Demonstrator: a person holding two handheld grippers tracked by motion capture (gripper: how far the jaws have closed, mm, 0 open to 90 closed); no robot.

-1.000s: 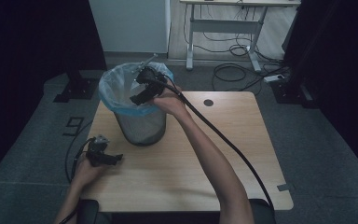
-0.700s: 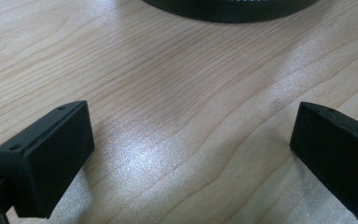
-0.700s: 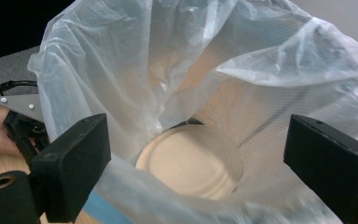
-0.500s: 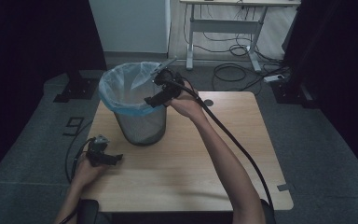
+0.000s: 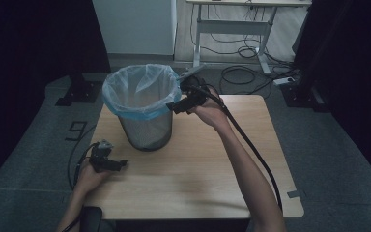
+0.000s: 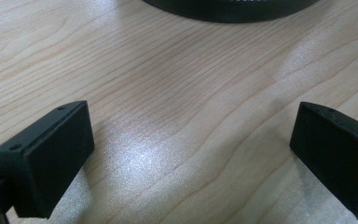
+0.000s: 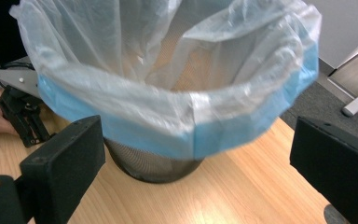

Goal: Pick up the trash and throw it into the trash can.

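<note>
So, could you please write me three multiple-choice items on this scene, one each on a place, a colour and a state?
1. Where does the left gripper sit?
A. On the table, near the bin's base
B. Inside the bin
C. On the floor

2. What colour is the folded band of the liner around the bin's rim?
A. Red
B. Blue
C. Yellow

3. How do the right gripper's jaws stand?
A. Shut on the liner
B. Shut on nothing
C. Open, nothing between them

Answers:
1. A: in the high view it lies on the wooden table in front of the wire bin.
2. B: the right gripper view shows a blue band below the clear plastic.
3. C: that view shows both jaws wide apart, short of the bin.
</note>
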